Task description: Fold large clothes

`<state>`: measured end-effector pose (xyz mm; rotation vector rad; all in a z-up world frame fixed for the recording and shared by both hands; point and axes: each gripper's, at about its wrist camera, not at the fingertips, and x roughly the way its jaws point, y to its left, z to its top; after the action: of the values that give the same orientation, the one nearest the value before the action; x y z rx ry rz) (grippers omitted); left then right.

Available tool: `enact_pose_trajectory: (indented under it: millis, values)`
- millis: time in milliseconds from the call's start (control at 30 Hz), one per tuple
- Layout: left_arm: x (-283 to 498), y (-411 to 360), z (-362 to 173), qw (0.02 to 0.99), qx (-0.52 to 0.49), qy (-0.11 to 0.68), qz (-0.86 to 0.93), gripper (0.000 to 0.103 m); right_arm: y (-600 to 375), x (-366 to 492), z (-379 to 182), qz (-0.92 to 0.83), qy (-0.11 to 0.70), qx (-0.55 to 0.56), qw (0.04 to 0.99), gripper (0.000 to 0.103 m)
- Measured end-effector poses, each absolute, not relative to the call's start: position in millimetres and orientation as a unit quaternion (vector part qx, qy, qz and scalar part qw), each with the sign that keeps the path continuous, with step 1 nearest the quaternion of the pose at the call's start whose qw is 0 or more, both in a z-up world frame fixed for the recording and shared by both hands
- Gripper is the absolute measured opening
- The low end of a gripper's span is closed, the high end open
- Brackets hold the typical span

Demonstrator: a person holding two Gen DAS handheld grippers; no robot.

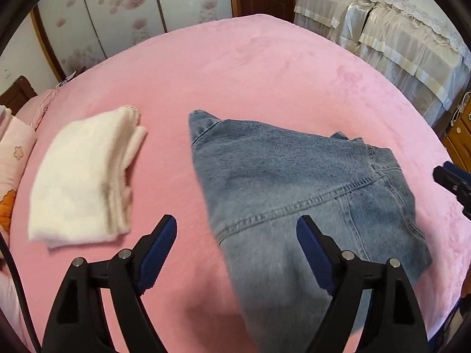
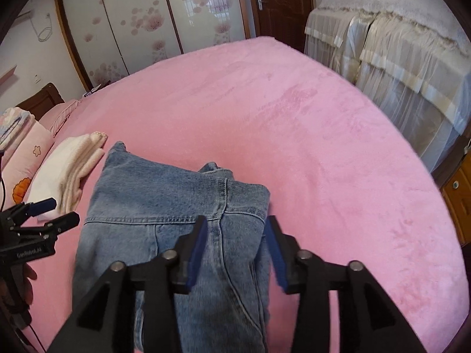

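The folded jeans point(image 2: 176, 223) lie on the pink bed point(image 2: 323, 153), just beside a folded cream towel point(image 1: 85, 176). The left claw point(image 1: 237, 253) and the right claw point(image 2: 235, 250) are both released and grasp nothing. To finish well, I would press the fold flat and make the edges even.

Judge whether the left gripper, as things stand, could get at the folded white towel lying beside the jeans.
Probably yes. The left gripper is open and holds nothing, and the white towel lies uncovered on the pink bedspread, apart from the jeans, with nothing in the way.
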<state>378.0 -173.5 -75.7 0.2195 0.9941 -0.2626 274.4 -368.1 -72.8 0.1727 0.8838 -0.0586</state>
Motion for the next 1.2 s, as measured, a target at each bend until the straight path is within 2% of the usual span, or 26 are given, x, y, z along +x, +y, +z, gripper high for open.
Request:
enact_pose_trajectory:
  millis: [133, 200, 400, 567, 933, 1200]
  values:
    - [361, -163, -54, 0.863, 0.084, 0.481, -0.133, 0.082, -361, 251, -45, -0.026, 0.409, 0.053, 0.911, 0.064]
    - [351, -158, -45, 0.86, 0.074, 0.485, -0.142, 0.082, -355, 240, -30, -0.022, 0.404, 0.032, 0.914, 0.067]
    - [327, -153, -27, 0.849, 0.055, 0.497, -0.171, 0.082, -347, 218, 8, -0.006, 0.394, 0.007, 0.919, 0.068]
    - [319, -157, -33, 0.832, 0.045, 0.517, -0.195, 0.082, -348, 212, 19, 0.02, 0.399, 0.015, 0.917, 0.068]
    - [343, -156, -101, 0.787, -0.001, 0.58, -0.211, 0.082, -375, 226, -37, 0.04, 0.467, 0.065, 0.881, 0.068]
    - [360, -157, -146, 0.763, -0.009, 0.607, -0.223, 0.083, -404, 244, -95, 0.05, 0.523, 0.148, 0.838, 0.068]
